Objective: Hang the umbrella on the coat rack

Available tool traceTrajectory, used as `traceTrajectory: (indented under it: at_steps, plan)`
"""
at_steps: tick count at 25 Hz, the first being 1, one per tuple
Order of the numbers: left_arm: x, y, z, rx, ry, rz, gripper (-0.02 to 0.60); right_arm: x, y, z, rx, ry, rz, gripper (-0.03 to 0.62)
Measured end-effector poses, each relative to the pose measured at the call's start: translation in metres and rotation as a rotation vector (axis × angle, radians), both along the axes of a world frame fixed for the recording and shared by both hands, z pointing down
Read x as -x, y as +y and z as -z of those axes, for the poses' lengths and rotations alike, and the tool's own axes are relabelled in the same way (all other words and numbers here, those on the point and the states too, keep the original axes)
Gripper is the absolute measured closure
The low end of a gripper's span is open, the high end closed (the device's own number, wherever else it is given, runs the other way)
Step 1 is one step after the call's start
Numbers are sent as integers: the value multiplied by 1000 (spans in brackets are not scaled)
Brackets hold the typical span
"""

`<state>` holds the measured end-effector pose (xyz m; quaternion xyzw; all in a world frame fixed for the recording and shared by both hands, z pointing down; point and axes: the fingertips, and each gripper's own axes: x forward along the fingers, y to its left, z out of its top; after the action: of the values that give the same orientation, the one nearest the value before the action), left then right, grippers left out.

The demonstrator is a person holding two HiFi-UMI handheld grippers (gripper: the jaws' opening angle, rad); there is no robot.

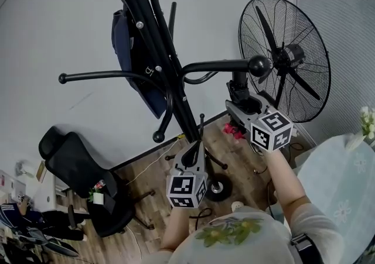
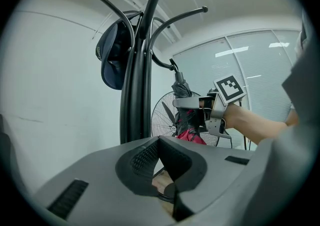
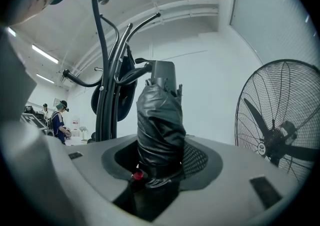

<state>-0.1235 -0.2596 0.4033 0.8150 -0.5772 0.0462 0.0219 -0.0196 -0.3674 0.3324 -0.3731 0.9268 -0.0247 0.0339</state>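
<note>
The black coat rack [image 1: 158,40] stands ahead with its curved hooks spread out. A dark blue cap [image 1: 132,40] hangs on its far side. My right gripper [image 1: 239,108] is shut on the folded black umbrella [image 1: 237,90], held upright, with red fabric [image 1: 232,130] showing below the jaws. The umbrella's top sits just under a ball-tipped hook [image 1: 258,65]. In the right gripper view the umbrella [image 3: 160,130] fills the jaws of the gripper [image 3: 157,170]. My left gripper [image 1: 196,148] is lower, near the rack's pole [image 2: 135,94], shut with nothing in it [image 2: 167,182].
A large black floor fan [image 1: 287,58] stands right of the rack. A black office chair [image 1: 76,169] is at the lower left. The rack's round base [image 1: 220,188] rests on the wood floor. A table with a pale cloth [image 1: 340,181] is at the right. A person [image 3: 60,120] stands far off.
</note>
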Motion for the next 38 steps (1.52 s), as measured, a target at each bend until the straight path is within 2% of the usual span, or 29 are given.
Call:
traceTrajectory:
  at_steps: [11,28,38]
  plan:
    - [-4,-7,-1,9,-4,-12,577,2,-7,-7,31,13,27,373]
    - [-11,-11,-2,15,-13,-30,577,21,5,-12,42,78,201,373]
    - [-10,-11,-4,21,-6,-32,577,29,8,-13,39,110,231,373]
